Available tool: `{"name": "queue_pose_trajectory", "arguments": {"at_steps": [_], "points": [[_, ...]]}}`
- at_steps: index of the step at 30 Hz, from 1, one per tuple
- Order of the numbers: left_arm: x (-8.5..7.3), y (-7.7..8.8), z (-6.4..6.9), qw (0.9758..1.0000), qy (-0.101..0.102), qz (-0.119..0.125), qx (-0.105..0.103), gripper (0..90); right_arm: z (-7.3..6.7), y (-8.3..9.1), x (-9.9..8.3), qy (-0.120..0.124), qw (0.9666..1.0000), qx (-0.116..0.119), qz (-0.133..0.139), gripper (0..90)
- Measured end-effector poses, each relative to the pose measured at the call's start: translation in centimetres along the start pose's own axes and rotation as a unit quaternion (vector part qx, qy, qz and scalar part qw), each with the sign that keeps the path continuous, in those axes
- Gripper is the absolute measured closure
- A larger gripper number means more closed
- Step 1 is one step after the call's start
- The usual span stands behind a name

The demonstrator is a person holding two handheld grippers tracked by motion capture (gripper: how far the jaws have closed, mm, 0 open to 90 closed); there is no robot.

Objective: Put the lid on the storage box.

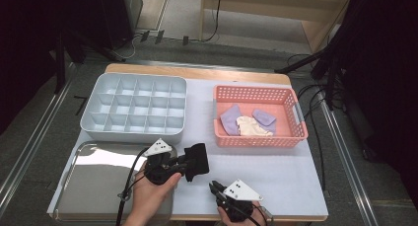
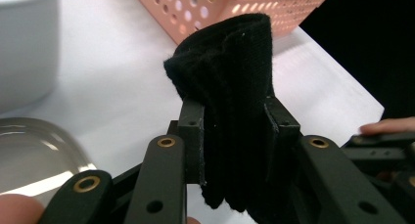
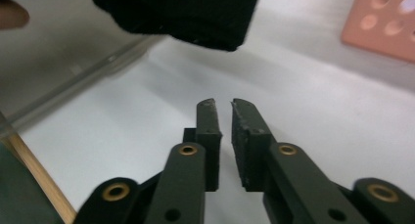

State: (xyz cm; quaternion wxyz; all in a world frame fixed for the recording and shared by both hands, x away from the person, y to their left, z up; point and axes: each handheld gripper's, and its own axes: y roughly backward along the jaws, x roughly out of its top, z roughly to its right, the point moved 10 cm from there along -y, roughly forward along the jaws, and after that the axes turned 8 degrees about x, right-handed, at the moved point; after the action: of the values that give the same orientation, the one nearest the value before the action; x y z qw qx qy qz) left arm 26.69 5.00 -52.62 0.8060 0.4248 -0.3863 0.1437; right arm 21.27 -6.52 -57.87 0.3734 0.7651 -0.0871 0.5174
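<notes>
A folded black cloth (image 1: 198, 158) hangs a little above the white table, near its front middle. My left gripper (image 1: 190, 165) is shut on it. In the left gripper view the black cloth (image 2: 230, 62) stands up between the two pads, which press on its lower part, so that my left gripper (image 2: 234, 114) has a full grip. My right gripper (image 1: 213, 187) sits low at the front edge, just right of the cloth. In the right gripper view my right gripper (image 3: 222, 104) shows a narrow gap with nothing in it, and the black cloth (image 3: 181, 11) hangs above and beyond.
A white divided tray (image 1: 133, 132) stands at the back left. At the back right, a pink basket (image 1: 261, 141) holds two purple cloths (image 1: 229, 119) and a cream one (image 1: 252, 127). A shiny metal tray (image 1: 93, 186) lies at the front left under my left hand.
</notes>
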Motion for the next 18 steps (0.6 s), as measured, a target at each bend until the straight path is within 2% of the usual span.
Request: {"name": "queue_pose_trajectory", "arguments": {"at_steps": [4, 8, 10, 13, 18], "points": [[0.2, 0.5, -0.7, 1.0000, -0.001, 0.004, 0.005, 67.9, 1.0, 0.7, 0.4, -0.018, 0.9998, -0.005, 0.007, 74.2], [0.4, 1.1, -1.3, 0.9999, 0.001, 0.010, 0.011, 67.9, 2.0, 1.5, 0.7, -0.038, 0.9992, -0.007, 0.008, 63.6], [0.5, 1.3, -1.6, 0.9998, 0.003, 0.012, 0.014, 67.9, 2.5, 1.8, 0.8, -0.041, 0.9990, -0.018, 0.008, 56.9], [0.6, 1.7, -2.2, 0.9997, 0.005, 0.014, 0.020, 67.9, 3.3, 2.3, 0.9, -0.036, 0.9987, -0.037, 0.007, 51.9], [0.8, 2.4, -3.2, 0.9995, 0.016, 0.016, 0.022, 67.9, 4.6, 3.3, 1.3, -0.011, 0.9978, -0.064, 0.006, 47.7]]}}
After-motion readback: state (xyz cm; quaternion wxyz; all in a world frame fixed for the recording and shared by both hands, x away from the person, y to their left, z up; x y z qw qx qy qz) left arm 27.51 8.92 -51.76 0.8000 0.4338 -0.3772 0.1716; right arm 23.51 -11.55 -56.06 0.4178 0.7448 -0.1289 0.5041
